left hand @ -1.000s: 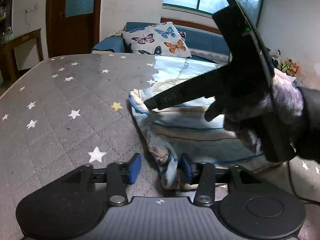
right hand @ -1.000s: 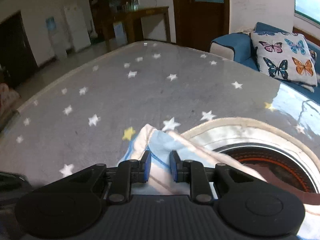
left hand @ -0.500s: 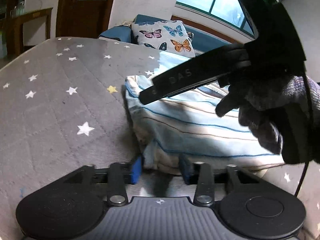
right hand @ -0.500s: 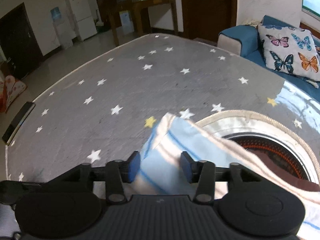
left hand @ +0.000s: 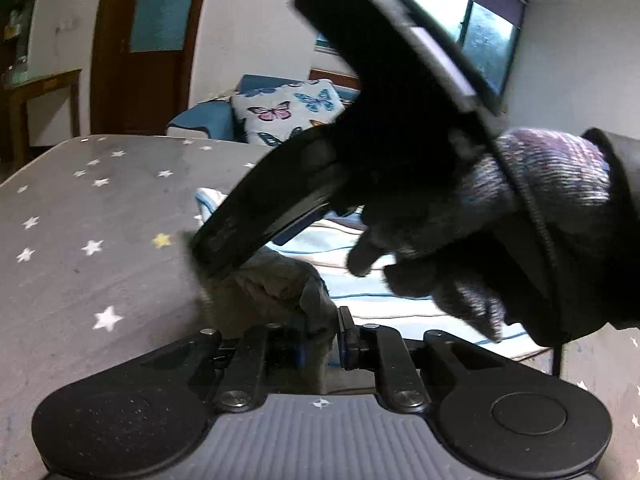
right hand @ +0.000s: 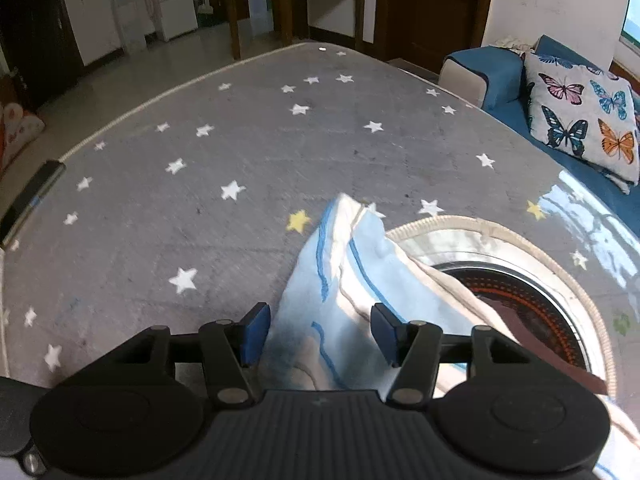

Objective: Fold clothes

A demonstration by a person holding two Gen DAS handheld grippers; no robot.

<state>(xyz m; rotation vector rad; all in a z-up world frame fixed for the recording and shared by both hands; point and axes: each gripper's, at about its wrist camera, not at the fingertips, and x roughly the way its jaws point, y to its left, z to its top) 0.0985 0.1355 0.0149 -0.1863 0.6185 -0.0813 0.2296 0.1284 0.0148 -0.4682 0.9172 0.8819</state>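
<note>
The left gripper (left hand: pixel 322 340) is closing on a bunched fold of the striped garment (left hand: pixel 360 280). The right gripper (right hand: pixel 318 334) is opening, its pads clear of the cloth between them.

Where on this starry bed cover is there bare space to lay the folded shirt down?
The grey star-print cover lies bare left of the striped garment, out to its piped edge. It is crowded right of the garment, around the round mat, where both grippers work.

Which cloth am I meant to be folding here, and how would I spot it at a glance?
Start at the grey star-print mat that covers the work surface. Near its one yellow star lies the striped garment, beside a round woven-rimmed mat. It is the only soft, pale blue and cream thing with thin blue stripes; the left gripper's jaws are closing on its bunched corner.
</note>
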